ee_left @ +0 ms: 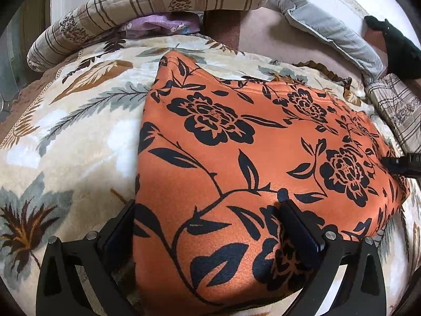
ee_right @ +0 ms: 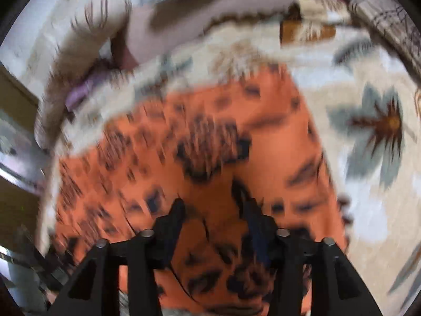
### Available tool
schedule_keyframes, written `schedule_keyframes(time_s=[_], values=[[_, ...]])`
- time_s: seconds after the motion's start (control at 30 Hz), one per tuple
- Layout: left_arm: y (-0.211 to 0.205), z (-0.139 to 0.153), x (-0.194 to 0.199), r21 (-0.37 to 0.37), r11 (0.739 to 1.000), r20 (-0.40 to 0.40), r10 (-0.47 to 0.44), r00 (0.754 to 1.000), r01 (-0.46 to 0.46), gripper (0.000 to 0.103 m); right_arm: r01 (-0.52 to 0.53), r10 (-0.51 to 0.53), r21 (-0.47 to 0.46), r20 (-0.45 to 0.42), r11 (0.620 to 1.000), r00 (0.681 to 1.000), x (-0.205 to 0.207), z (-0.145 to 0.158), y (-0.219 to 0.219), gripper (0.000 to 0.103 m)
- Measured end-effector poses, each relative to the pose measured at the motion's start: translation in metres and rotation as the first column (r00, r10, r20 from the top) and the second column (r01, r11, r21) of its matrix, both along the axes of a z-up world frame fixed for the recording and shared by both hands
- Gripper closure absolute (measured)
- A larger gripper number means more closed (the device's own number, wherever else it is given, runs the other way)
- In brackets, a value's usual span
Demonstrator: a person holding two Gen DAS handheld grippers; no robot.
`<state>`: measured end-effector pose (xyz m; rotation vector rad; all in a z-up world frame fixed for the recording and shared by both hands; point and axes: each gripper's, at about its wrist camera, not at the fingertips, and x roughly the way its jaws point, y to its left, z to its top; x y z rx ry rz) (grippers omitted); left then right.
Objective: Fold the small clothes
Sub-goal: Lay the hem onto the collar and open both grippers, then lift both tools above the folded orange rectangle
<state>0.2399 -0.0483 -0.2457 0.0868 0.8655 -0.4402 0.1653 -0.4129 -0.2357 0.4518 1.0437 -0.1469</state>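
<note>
An orange garment with black flowers (ee_left: 250, 163) lies spread on a cream leaf-print blanket (ee_left: 79, 137). My left gripper (ee_left: 208, 210) is open over the garment's near left edge, one finger (ee_left: 118, 234) beside the cloth, the other (ee_left: 297, 226) on it. My right gripper's black tip (ee_left: 400, 164) shows at the garment's right side. The right wrist view is blurred by motion; my right gripper (ee_right: 215, 210) is open, low over the garment (ee_right: 210, 144), nothing between its fingers.
A striped beige quilt (ee_left: 158, 2) and a purple cloth (ee_left: 158, 25) lie at the blanket's far end. A grey pillow (ee_left: 329, 31) lies far right, with a black object (ee_left: 394, 44) beyond it. Another striped cloth (ee_left: 394, 105) lies at the right.
</note>
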Motion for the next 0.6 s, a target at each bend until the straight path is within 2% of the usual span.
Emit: schedule_keyframes(time_s=[0.07, 0.17, 0.27, 0.43, 0.5, 0.6], values=[[-0.002, 0.000, 0.000, 0.020, 1.000, 0.001, 0.006, 1.000, -0.006, 0.000, 0.002, -0.002, -0.012, -0.013, 1.000, 1.000, -0.007, 0.005, 0.005, 0.049], [-0.005, 0.003, 0.001, 0.051, 0.998, -0.010, 0.033, 0.999, -0.033, 0.000, 0.044, -0.048, 0.096, 0.039, 0.994, 0.998, -0.030, 0.013, 0.001, 0.049], [-0.010, 0.009, -0.006, 0.100, 0.989, -0.018, 0.110, 0.994, -0.108, 0.000, 0.065, -0.071, 0.107, 0.050, 0.992, 0.996, -0.050, 0.018, 0.002, 0.049], [-0.003, 0.014, -0.021, 0.046, 0.972, -0.104, 0.234, 0.967, -0.230, 0.000, 0.048, -0.045, 0.094, -0.030, 0.994, 0.999, -0.049, -0.002, 0.008, 0.047], [-0.003, 0.021, -0.031, 0.045, 0.968, -0.101, 0.250, 0.963, -0.247, 0.000, 0.054, -0.053, 0.099, -0.017, 0.994, 0.998, -0.052, 0.005, 0.009, 0.047], [-0.003, 0.041, -0.050, 0.031, 0.969, -0.049, 0.248, 0.967, -0.247, 0.000, 0.064, -0.073, 0.169, 0.046, 0.984, 0.996, -0.065, 0.018, 0.007, 0.047]])
